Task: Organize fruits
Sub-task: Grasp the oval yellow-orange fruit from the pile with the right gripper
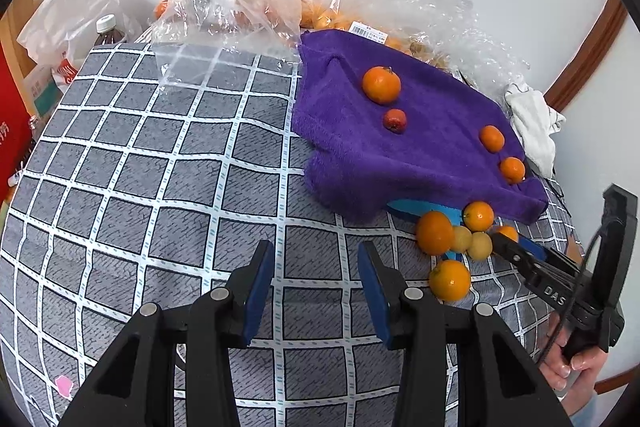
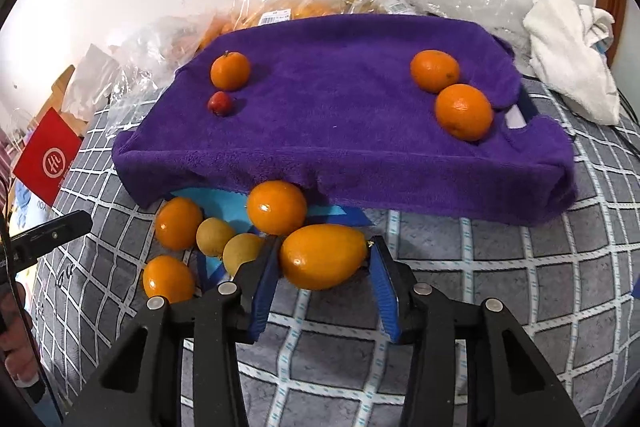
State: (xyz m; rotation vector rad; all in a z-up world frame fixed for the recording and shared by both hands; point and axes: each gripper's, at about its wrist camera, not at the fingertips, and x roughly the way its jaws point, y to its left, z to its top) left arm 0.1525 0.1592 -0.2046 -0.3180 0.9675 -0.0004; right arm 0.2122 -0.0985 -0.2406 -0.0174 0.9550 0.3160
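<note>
Right gripper (image 2: 324, 259) clamped across oval glossy orange fruit (image 2: 323, 255), smooth, firm, slip-prone: best held mid-body; left gripper (image 1: 316, 259) apart, holding nothing

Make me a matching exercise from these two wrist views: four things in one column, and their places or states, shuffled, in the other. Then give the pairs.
Things
1. small red fruit
2. oval orange fruit
3. left gripper
4. white cloth

Places or states
A. between the right gripper's fingers
B. crumpled beyond the purple towel's right end
C. open over the checked tablecloth, holding nothing
D. on the purple towel, just in front of a round orange

Pairs: 1-D, 2-A, 3-C, 4-B
</note>
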